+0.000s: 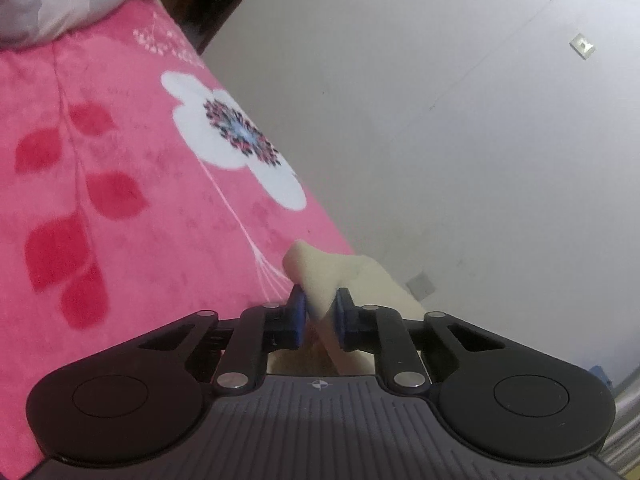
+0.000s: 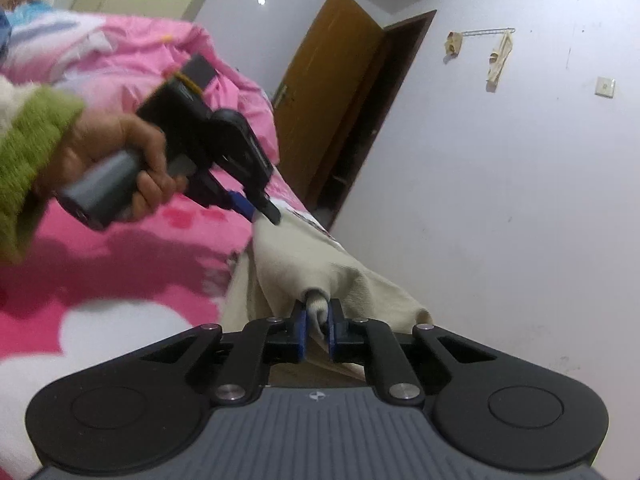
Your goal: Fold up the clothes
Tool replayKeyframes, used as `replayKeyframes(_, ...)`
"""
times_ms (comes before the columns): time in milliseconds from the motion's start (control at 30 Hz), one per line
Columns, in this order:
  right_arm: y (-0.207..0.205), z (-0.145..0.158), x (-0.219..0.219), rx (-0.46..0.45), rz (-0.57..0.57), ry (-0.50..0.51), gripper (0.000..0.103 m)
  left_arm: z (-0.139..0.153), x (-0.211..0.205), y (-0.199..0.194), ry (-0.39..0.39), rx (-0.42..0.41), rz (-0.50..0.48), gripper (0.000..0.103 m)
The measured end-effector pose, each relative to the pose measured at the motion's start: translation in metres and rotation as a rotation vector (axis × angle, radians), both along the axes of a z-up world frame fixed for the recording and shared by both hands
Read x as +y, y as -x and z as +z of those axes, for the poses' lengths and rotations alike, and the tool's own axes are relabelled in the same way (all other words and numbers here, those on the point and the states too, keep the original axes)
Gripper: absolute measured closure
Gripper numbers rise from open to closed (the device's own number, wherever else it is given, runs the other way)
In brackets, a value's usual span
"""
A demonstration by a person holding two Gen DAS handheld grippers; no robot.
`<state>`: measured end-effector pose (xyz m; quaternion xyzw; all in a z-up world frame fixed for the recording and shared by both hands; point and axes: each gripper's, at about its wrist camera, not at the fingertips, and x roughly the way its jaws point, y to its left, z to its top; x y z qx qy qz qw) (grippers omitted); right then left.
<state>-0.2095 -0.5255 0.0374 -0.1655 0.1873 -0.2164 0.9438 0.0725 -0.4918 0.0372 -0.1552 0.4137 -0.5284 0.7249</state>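
Observation:
A cream garment lies along the edge of a bed with a pink flowered cover. In the left wrist view my left gripper is shut on a fold of this cream garment, with cloth bunched between the blue pads. The right wrist view has my right gripper shut on another bunched edge of the same garment. Further along the cloth, the left gripper pinches it at the bed's edge, held by a hand in a green sleeve.
A pale wall runs close beside the bed. A brown door stands open beyond it. Rumpled pink bedding is piled at the far end of the bed, and grey cloth lies there too.

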Motion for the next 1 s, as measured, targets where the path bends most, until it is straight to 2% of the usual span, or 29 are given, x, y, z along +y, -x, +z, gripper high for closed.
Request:
replayKeyframes(167,-0.003,-0.034,0.003,0.050,0.034,-0.068,0.093,-0.024,-0.004,-0.005,-0.053,0.018,0.003,0.090)
replayKeyframes(267,0.001,-0.038,0.006,0.050,0.032,-0.065,0.091,-0.023,0.001,-0.005,-0.042,0.014,0.000,0.085)
replayKeyframes(333,0.010,-0.029,0.005,0.023,0.046,-0.099,0.088,-0.018,0.006,-0.006,-0.036,-0.003,0.005,0.078)
replayKeyframes(433,0.026,-0.015,0.003,-0.020,0.070,-0.154,0.085,-0.003,0.019,-0.002,-0.018,-0.078,0.036,0.070)
replayKeyframes(533,0.044,0.008,-0.008,-0.119,0.061,-0.220,0.084,0.012,0.033,0.007,0.047,-0.146,0.052,0.069)
replayKeyframes(633,0.046,0.027,-0.022,-0.215,0.023,-0.270,0.084,0.021,0.034,0.022,0.104,-0.190,-0.005,0.067)
replayKeyframes(700,0.037,0.032,-0.027,-0.255,-0.020,-0.259,0.084,0.018,0.022,0.032,0.085,-0.211,-0.059,0.067)
replayKeyframes(767,0.029,0.031,-0.031,-0.273,-0.054,-0.243,0.084,0.008,0.007,0.040,0.017,-0.240,-0.111,0.067)
replayKeyframes(800,0.024,0.026,-0.034,-0.271,-0.067,-0.248,0.084,0.001,0.001,0.044,-0.019,-0.258,-0.127,0.067)
replayKeyframes(867,0.014,0.010,-0.044,-0.238,-0.104,-0.274,0.084,-0.009,0.000,0.049,-0.044,-0.288,-0.133,0.067)
replayKeyframes(933,0.000,-0.016,-0.061,-0.103,-0.135,-0.373,0.084,-0.016,0.001,0.052,-0.051,-0.312,-0.135,0.067)
replayKeyframes(1000,0.007,-0.025,-0.074,-0.104,-0.118,-0.445,0.084,-0.009,0.005,0.056,-0.048,-0.356,-0.139,0.067)
